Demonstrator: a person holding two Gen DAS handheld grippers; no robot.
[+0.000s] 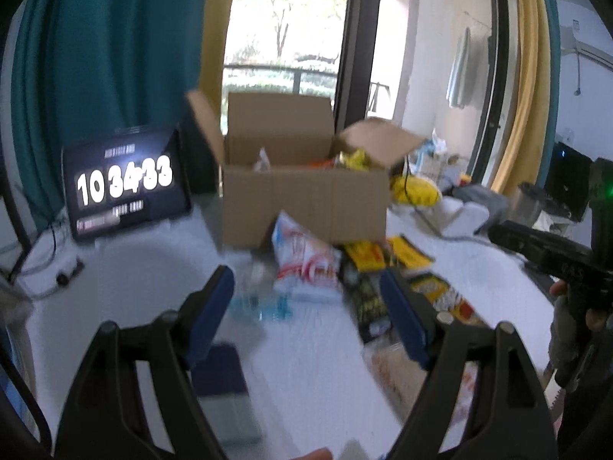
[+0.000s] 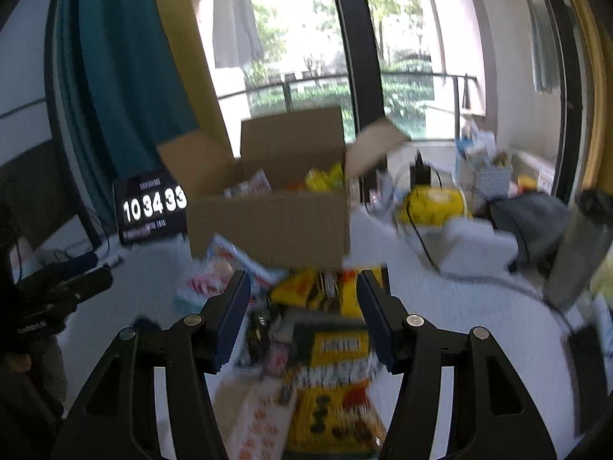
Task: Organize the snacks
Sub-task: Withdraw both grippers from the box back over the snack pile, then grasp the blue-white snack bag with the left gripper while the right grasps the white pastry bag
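An open cardboard box (image 1: 302, 199) (image 2: 268, 218) stands on the white table with a few snack packets inside. In front of it lies a heap of snacks: a white and red bag (image 1: 306, 264) (image 2: 222, 264), yellow packets (image 1: 364, 257) (image 2: 299, 287), a dark packet (image 1: 367, 303) and a yellow and black packet (image 2: 337, 375). My left gripper (image 1: 308, 303) is open above the table, with nothing between its blue pads. My right gripper (image 2: 304, 310) is open above the heap and holds nothing. The right gripper also shows at the right edge of the left wrist view (image 1: 551, 253).
A tablet showing a clock (image 1: 122, 184) (image 2: 153, 207) stands left of the box. A yellow bag (image 1: 413, 191) (image 2: 433, 199), cables, a grey cloth and a metal flask (image 2: 578, 249) crowd the right side. A dark flat object (image 1: 222, 368) lies near the left gripper.
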